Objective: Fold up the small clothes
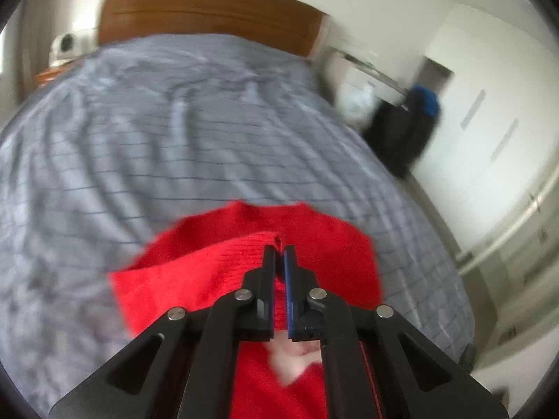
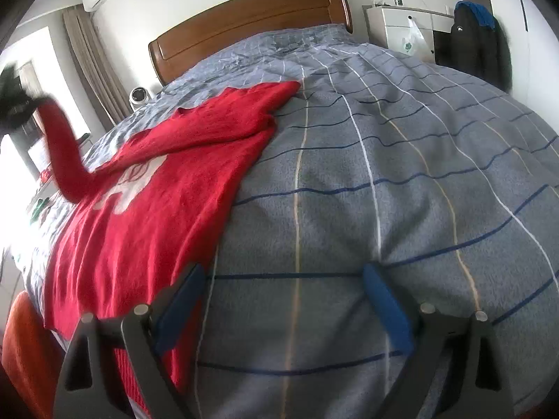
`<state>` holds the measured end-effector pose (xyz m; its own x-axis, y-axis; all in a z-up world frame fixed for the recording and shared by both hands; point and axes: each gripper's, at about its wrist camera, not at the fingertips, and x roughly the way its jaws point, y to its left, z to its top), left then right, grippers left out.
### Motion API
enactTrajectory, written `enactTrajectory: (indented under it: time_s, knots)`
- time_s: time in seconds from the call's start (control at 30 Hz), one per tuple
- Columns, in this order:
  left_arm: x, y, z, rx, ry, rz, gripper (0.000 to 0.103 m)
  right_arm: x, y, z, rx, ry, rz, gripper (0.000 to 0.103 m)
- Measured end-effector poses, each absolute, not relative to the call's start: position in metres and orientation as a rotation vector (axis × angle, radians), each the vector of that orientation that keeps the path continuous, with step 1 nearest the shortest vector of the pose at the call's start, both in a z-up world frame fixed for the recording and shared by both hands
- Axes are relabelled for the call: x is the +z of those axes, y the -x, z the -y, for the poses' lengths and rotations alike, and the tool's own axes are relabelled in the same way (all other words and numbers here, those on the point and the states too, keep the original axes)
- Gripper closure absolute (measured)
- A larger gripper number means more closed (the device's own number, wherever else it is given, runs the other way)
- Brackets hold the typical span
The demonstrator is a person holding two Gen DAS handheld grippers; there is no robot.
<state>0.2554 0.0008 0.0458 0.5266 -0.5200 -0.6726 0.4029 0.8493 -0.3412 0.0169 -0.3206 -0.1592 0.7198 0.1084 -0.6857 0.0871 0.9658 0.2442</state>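
Observation:
A red knitted sweater point(image 2: 157, 202) with a white motif lies flat on the left part of the bed. One sleeve point(image 2: 63, 153) is lifted up and to the left. My left gripper point(image 1: 279, 248) is shut on the ribbed cuff point(image 1: 241, 244) of that sleeve and holds it above the sweater's body point(image 1: 325, 237). In the right wrist view the left gripper point(image 2: 15, 104) is only a dark blur at the sleeve's top end. My right gripper point(image 2: 284, 276) stands open over the bare bed cover, just right of the sweater's hem, with nothing between its blue fingers point(image 2: 380, 296).
The bed cover point(image 2: 384, 174) is grey-blue with a line check. A wooden headboard point(image 2: 251, 17) stands at the far end. At the right are a white cabinet point(image 2: 408, 24) and a hanging dark jacket point(image 2: 475, 42). An orange object point(image 2: 24, 342) sits at the bed's near left corner.

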Motion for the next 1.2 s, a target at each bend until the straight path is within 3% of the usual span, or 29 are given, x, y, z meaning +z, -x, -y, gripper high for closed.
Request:
enactTrajectory:
  time_s: [0.07, 0.13, 0.17, 0.2, 0.37, 0.47, 0.53, 0.67, 0.73, 0.87, 1.0, 1.07, 1.1, 1.13, 1.2]
  knots:
    - [0.028, -0.261, 0.032, -0.615, 0.143, -0.883, 0.100, -0.160, -0.016, 0.320, 0.014, -0.259, -0.769, 0.012]
    - [0.005, -0.264, 0.064, -0.644, 0.125, -0.904, 0.084, -0.160, -0.016, 0.320, 0.014, -0.257, -0.767, 0.012]
    - [-0.007, -0.263, 0.075, -0.649, 0.119, -0.929, 0.052, -0.161, -0.016, 0.320, 0.015, -0.256, -0.766, 0.012]
    - [-0.021, -0.261, 0.083, -0.641, 0.116, -0.969, 0.031, -0.161, -0.015, 0.319, 0.014, -0.255, -0.765, 0.012]
    - [-0.045, -0.226, 0.051, -0.576, 0.043, -0.974, 0.028, -0.155, -0.014, 0.324, 0.028, -0.279, -0.779, 0.012]
    - [-0.057, -0.193, 0.009, -0.410, -0.193, -0.901, 0.014, -0.128, -0.016, 0.329, 0.036, -0.313, -0.818, 0.014]
    - [-0.072, -0.168, -0.016, -0.286, -0.328, -0.836, 0.012, -0.101, -0.027, 0.330, 0.078, -0.375, -0.810, 0.014]
    - [-0.117, -0.140, -0.048, -0.234, -0.252, -0.865, 0.012, -0.056, -0.104, 0.315, 0.296, -0.589, -0.798, 0.014]
    - [-0.135, -0.132, -0.055, -0.213, -0.223, -0.862, 0.012, -0.061, -0.152, 0.304, 0.357, -0.667, -0.832, 0.027]
    - [-0.148, -0.113, -0.074, -0.183, -0.103, -0.782, 0.003, -0.105, -0.238, 0.279, 0.345, -0.763, -1.009, 0.035]
    - [-0.152, -0.116, -0.073, -0.198, -0.094, -0.776, 0.001, -0.138, -0.268, 0.259, 0.287, -0.782, -1.119, 0.040]
    - [-0.156, -0.117, -0.073, -0.204, -0.087, -0.772, 0.000, -0.152, -0.273, 0.252, 0.263, -0.813, -1.154, 0.056]
    - [-0.157, -0.119, -0.074, -0.207, -0.079, -0.771, 0.000, -0.155, -0.274, 0.251, 0.250, -0.822, -1.170, 0.087]
    - [-0.157, -0.118, -0.074, -0.209, -0.075, -0.770, 0.000, -0.153, -0.272, 0.253, 0.229, -0.820, -1.159, 0.097]
    - [-0.156, -0.118, -0.073, -0.207, -0.075, -0.768, 0.000, -0.130, -0.261, 0.254, 0.186, -0.731, -1.065, 0.097]
